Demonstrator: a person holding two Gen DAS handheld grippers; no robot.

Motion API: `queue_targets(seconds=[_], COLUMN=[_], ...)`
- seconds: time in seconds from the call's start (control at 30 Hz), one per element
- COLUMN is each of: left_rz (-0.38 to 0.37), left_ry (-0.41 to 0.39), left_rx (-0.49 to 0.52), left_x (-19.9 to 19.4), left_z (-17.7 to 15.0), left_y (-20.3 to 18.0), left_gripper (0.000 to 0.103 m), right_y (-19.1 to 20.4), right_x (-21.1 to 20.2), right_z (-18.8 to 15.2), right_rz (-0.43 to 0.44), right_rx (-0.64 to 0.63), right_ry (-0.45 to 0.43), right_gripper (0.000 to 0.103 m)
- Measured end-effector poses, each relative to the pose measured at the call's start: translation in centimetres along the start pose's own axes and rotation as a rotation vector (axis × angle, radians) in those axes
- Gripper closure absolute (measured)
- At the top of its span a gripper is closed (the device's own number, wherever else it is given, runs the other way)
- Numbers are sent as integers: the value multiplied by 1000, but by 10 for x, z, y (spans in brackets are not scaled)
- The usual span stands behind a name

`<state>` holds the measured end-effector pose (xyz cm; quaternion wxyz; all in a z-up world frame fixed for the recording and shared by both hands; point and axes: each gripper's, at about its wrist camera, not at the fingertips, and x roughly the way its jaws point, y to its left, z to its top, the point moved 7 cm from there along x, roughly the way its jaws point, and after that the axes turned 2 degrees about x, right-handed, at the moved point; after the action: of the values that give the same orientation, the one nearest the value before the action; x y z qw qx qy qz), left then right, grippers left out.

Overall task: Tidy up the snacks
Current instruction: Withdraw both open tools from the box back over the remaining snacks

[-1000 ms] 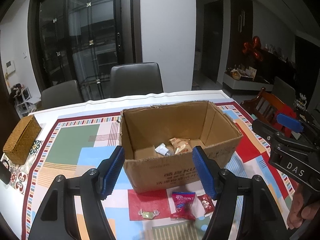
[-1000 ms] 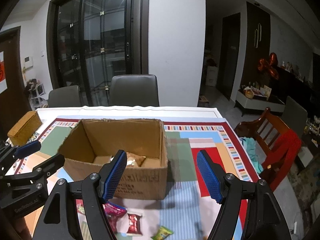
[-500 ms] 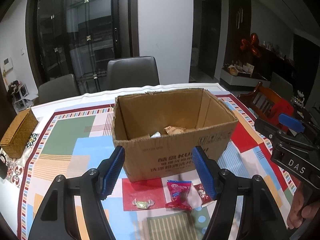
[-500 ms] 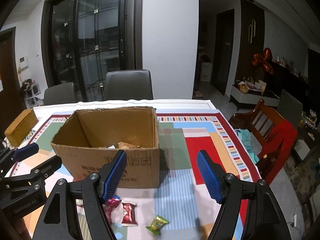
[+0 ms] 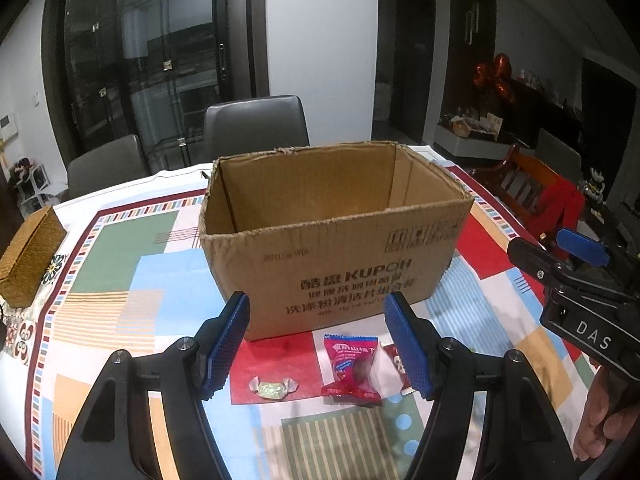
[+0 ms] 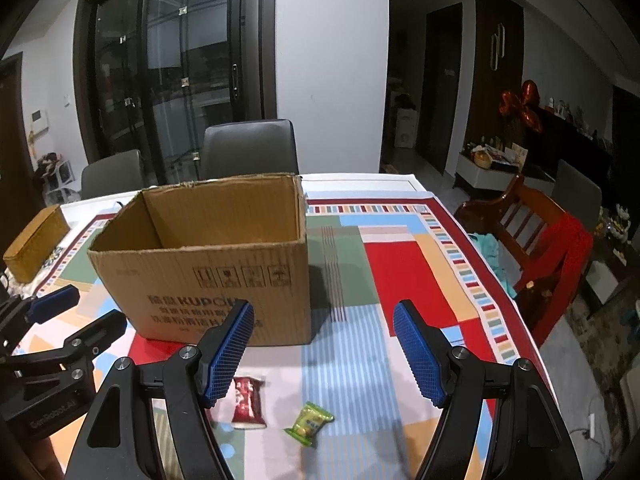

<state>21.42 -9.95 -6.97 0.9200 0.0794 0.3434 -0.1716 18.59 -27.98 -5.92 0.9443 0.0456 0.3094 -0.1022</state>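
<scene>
An open cardboard box (image 5: 340,256) stands mid-table; it also shows in the right wrist view (image 6: 208,276). Its contents are hidden from here. In front of it lie a silver-wrapped candy (image 5: 273,387), a red snack packet (image 5: 351,364) and a smaller dark red packet (image 5: 398,362). My left gripper (image 5: 326,346) is open and empty, low over these. The right wrist view shows the dark red packet (image 6: 249,402) and a green candy (image 6: 310,422). My right gripper (image 6: 324,354) is open and empty above them.
A woven box (image 5: 28,258) sits at the table's left edge. Grey chairs (image 5: 256,128) stand behind the table and a wooden chair with a red cloth (image 6: 560,248) at its right. A patterned cloth (image 6: 404,272) covers the table.
Both grippers have drawn back and dropped lower, so the box interior and its snacks went out of sight and the packets in front came closer. Both stayed open.
</scene>
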Motion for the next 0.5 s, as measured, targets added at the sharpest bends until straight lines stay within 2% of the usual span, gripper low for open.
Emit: queue_targets(seconds=[0.5], left_rz=[-43], left_ry=[6], left_rx=[21], left_x=[14], left_z=[-22], left_y=[-12], left_gripper=[34], right_y=[-5], right_x=[10], right_z=[-28], right_rz=[-14], right_rx=[15], right_ry=[41], right_gripper=[30])
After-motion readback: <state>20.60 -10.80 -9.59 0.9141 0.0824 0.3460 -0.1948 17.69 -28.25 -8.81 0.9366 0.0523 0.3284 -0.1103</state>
